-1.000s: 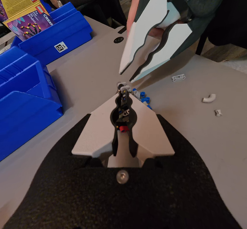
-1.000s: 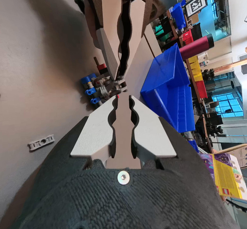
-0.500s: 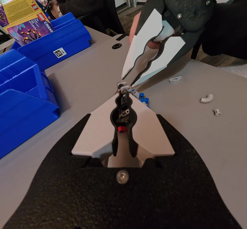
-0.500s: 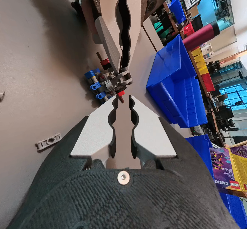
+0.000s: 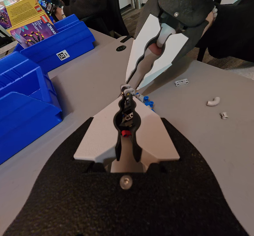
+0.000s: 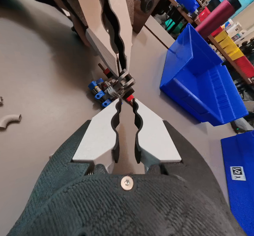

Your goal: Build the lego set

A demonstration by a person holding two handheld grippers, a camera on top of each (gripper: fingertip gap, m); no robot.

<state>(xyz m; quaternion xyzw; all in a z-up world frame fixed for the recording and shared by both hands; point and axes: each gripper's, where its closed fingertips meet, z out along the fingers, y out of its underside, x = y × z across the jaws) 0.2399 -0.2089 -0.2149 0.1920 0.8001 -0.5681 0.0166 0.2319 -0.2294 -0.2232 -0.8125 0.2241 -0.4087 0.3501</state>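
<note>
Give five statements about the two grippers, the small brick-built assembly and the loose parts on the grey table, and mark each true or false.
1. The left gripper is clamped on the small grey, black and blue brick-built assembly. True.
2. The right gripper has its jaws fully shut. False: they stand apart, tips at the assembly's red piece.
3. A curved pale-grey tube piece lies loose on the grey table. True.
4. The blue plastic bins are stacked on the assembly. False: they stand apart from it on the table.
5. The flat grey connector with holes is held by the right gripper. False: it lies on the table.
</note>
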